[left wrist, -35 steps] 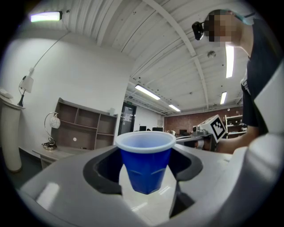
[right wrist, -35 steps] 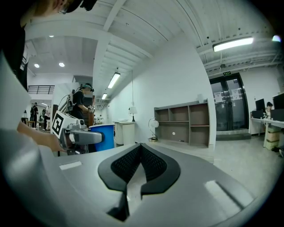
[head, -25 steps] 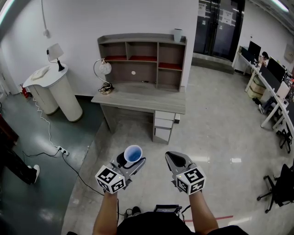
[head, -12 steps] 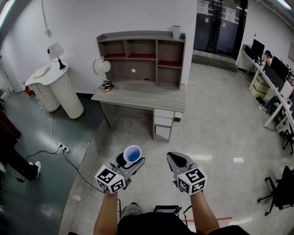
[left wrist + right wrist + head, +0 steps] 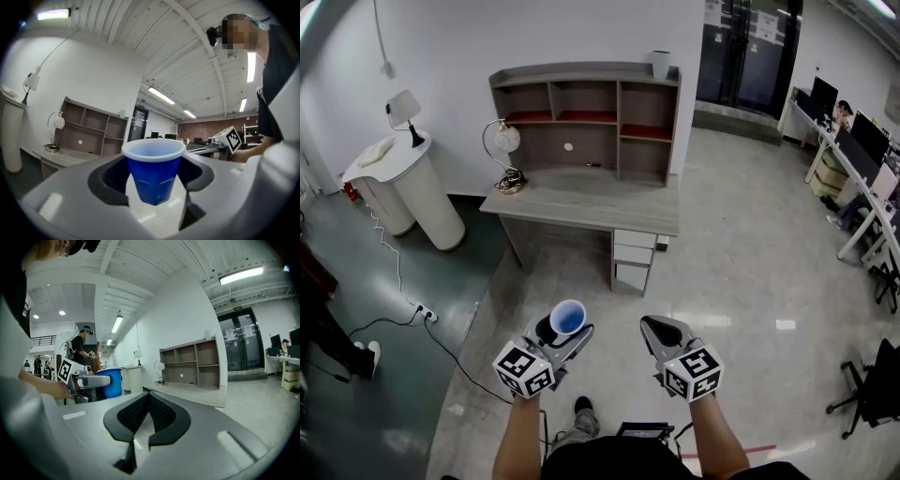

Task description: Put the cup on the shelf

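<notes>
The cup point(image 5: 569, 317) is a small blue plastic tumbler with a pale inside and a rolled rim, tapering toward its base. It stands upright and empty, clamped at its sides between the jaws of the left gripper point(image 5: 561, 330), above the floor point(image 5: 741, 281). The shelf point(image 5: 586, 117) stands well apart from it, a grey unit of open compartments, some with red boards, set on a grey worktop point(image 5: 581, 202) against the white wall point(image 5: 469, 47).

L gripper point(image 5: 565, 328) grey, blk-padded fingers point(image 5: 110, 180), b/w marker cube point(image 5: 525, 367) | R gripper point(image 5: 649, 323) same | dark top point(image 5: 609, 459)
</notes>
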